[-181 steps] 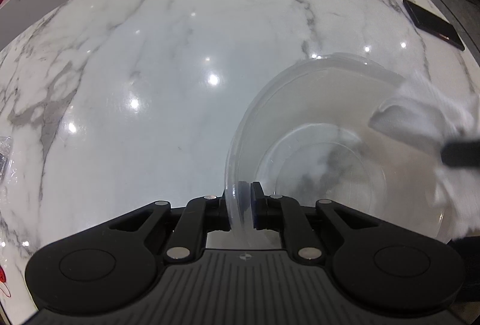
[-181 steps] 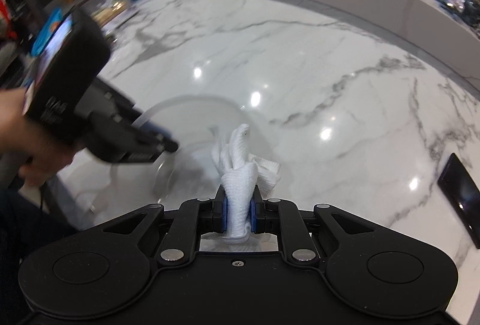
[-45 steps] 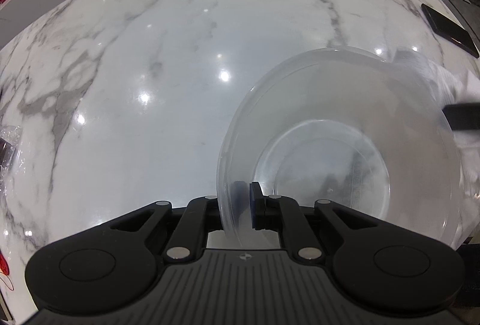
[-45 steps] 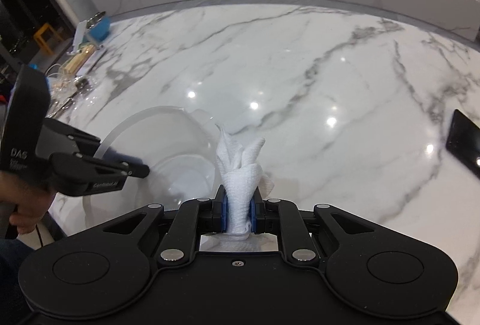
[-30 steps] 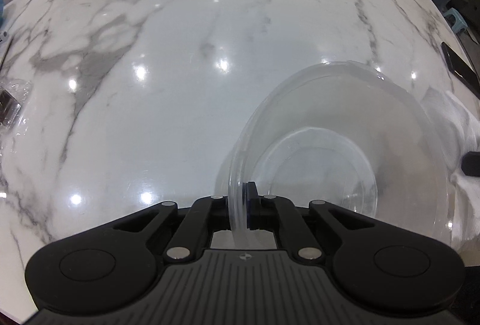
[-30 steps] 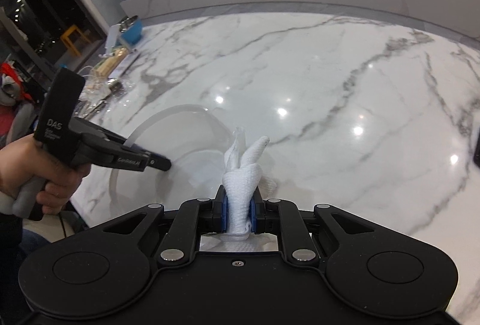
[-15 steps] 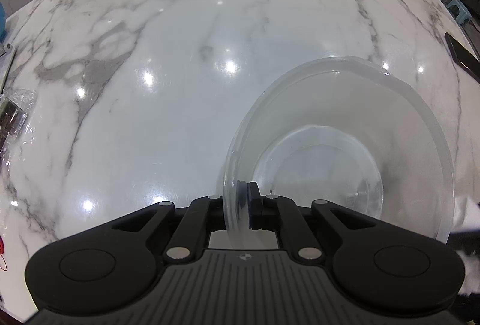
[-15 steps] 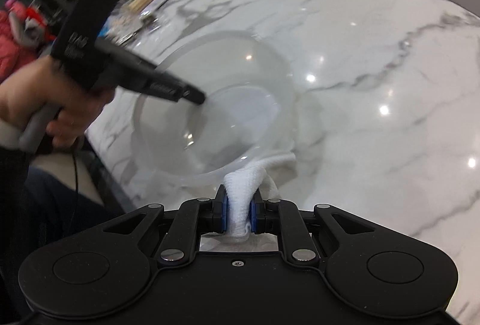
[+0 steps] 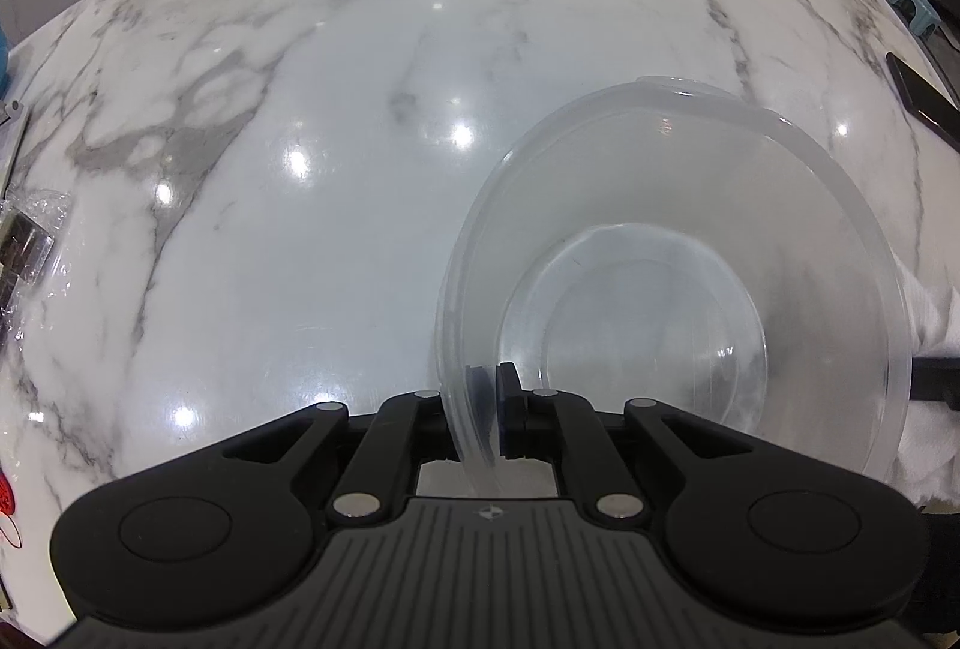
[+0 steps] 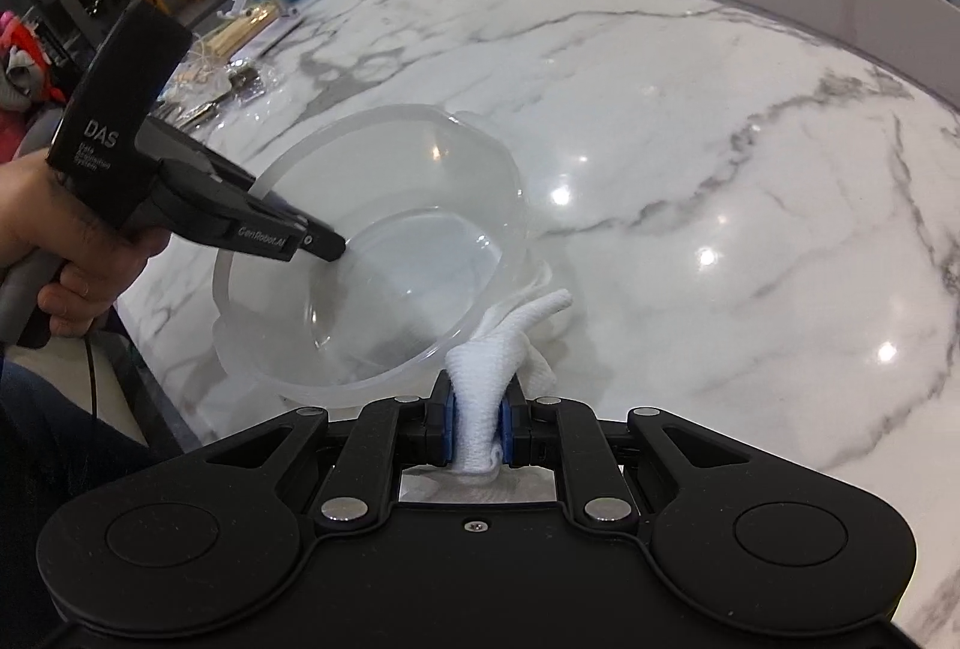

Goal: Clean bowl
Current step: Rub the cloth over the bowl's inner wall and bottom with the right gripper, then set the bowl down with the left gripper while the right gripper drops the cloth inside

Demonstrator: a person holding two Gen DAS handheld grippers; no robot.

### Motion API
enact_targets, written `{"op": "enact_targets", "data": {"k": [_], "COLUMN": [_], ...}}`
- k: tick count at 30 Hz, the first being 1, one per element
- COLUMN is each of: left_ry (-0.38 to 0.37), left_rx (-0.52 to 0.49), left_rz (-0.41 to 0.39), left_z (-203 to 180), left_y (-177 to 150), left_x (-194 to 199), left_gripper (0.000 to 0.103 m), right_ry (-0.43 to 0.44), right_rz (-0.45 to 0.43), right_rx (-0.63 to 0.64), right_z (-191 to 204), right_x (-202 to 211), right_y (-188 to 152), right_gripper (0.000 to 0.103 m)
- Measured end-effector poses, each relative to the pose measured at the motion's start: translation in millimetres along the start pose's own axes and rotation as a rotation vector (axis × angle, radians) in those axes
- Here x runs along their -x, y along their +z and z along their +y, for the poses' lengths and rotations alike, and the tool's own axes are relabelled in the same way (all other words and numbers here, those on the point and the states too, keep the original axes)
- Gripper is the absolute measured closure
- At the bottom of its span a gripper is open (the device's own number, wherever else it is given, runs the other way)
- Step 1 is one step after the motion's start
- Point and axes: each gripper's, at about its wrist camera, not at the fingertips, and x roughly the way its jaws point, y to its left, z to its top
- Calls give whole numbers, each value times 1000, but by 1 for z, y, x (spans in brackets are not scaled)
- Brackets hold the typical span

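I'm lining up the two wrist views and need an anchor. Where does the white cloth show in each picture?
Left wrist: the white cloth peeks out at the far right edge, behind the clear bowl.
Right wrist: the cloth sits bottom centre, pinched in the right gripper, against the bowl's near rim.
Shared landmark: the clear bowl.

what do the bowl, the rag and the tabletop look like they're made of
Bowl: probably clear plastic; the marble veins show through its thin wall.
Rag: white woven cloth, ribbed and soft-folded.
Tabletop: polished white marble or a lookalike, grey-veined, mirroring the lights.
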Motion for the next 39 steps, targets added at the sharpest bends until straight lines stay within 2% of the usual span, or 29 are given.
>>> {"op": "enact_targets", "data": {"k": [4, 11, 16, 28, 30, 32, 35, 39], "left_ry": [9, 39, 23, 6, 3, 2, 6, 1], "left_rx": [-16, -53, -79, -89, -79, -72, -49, -7], "left_rz": [0, -3, -3, -25, -28, -38, -74, -119], "left_z": [1, -25, -42, -53, -54, -56, -55, -49], "left_y": [-1, -11, -16, -14, -15, -17, -15, -14], "left_x": [-1, 5, 10, 9, 11, 16, 23, 34], "left_gripper": [97, 94, 94, 94, 89, 82, 72, 67], "right_ry": [-23, -69, -89, -72, -81, -105, -136, -166], "right_rz": [-46, -137, -209, -148, -133, -118, -117, -133], "right_rx": [-36, -109, -131, -33, -17, -10, -7, -7], "right_z": [-5, -14, -11, 19, 22, 23, 26, 29], "right_x": [6, 19, 28, 2, 1, -4, -6, -5], "right_y": [5, 15, 21, 26, 24, 23, 23, 23], "right_gripper": [90, 90, 90, 90, 86, 68, 61, 54]}}
